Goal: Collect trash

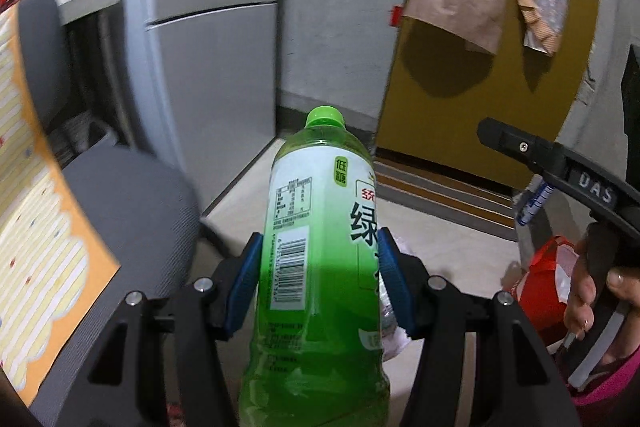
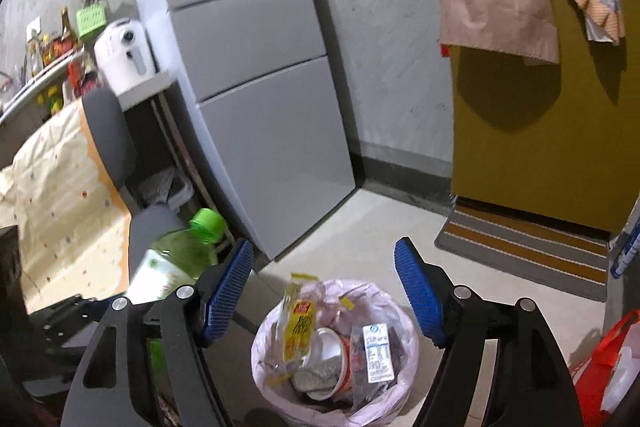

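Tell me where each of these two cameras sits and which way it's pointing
Left wrist: on the left gripper, looking forward and down along its fingers at the green bottle it clamps; a hand shows at right.
Right wrist: on the right gripper, jaws open, looking down into the trash bin.
Shared: the bottle, fridge and yellow door.

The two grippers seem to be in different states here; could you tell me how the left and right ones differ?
The left gripper is closed on the green tea bottle, pads against its label; the right gripper is open with nothing between its pads. The left one is over the floor beside the grey chair; the right one hangs above the trash bin. Both have blue pads on black fingers.
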`<state>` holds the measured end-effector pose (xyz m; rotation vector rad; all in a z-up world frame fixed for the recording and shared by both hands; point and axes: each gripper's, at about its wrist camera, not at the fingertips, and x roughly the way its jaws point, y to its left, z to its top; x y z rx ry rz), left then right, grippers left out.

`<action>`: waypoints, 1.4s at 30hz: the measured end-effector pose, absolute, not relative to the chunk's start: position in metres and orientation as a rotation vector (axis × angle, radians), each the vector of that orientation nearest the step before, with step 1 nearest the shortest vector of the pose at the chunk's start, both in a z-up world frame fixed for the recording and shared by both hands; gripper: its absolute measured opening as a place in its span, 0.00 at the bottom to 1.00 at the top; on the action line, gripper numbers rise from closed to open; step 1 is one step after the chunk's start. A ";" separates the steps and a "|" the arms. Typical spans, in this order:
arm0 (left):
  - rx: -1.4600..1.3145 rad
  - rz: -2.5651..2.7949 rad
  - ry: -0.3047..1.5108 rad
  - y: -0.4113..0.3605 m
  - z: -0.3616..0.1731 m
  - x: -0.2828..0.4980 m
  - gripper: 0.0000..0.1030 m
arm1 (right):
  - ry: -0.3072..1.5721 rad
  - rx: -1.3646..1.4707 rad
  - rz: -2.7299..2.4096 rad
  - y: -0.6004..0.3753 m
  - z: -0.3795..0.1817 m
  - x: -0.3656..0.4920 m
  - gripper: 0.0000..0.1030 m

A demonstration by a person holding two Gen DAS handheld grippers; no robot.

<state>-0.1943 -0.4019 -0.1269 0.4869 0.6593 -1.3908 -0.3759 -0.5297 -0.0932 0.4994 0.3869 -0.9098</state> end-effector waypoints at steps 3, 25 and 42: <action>0.480 -1.429 0.648 -0.420 -0.121 -0.206 0.54 | 0.367 0.508 -0.922 -0.534 -0.089 -0.384 0.71; 0.478 -1.066 0.621 -0.347 -0.120 -0.143 0.93 | 0.568 0.448 -0.725 -0.487 -0.106 -0.317 0.73; 0.448 -0.801 0.782 -0.224 -0.089 -0.107 0.94 | 0.713 0.323 -0.508 -0.399 -0.048 -0.271 0.93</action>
